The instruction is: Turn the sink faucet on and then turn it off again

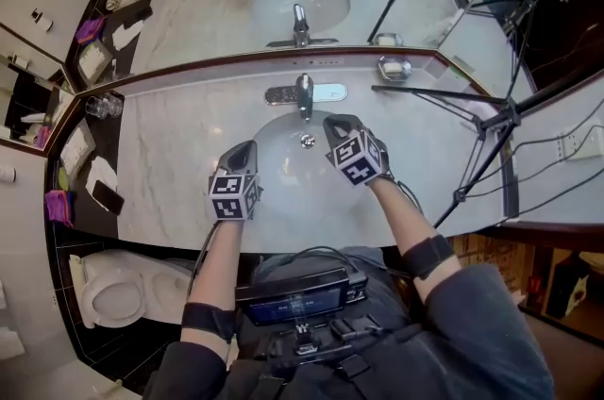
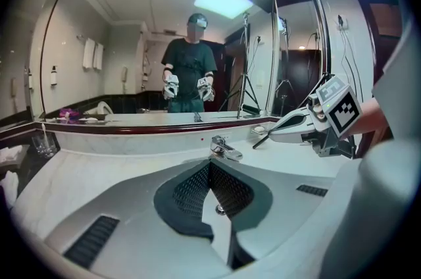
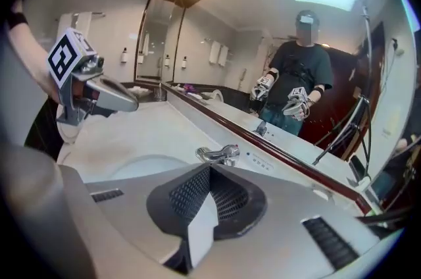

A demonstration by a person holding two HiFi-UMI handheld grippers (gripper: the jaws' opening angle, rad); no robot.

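Fingers (image 2: 181, 199) pressed together on the left gripper (image 1: 247, 149), same on the right gripper (image 1: 338, 121), nothing between either pair. Both hover over the basin (image 1: 293, 186). The faucet (image 1: 304, 94) sits just beyond at the counter's back edge, untouched. Risk: a closed tip slips off the smooth lever, or shoves too hard and water splashes. No stream shows, and lever position is hard to read.
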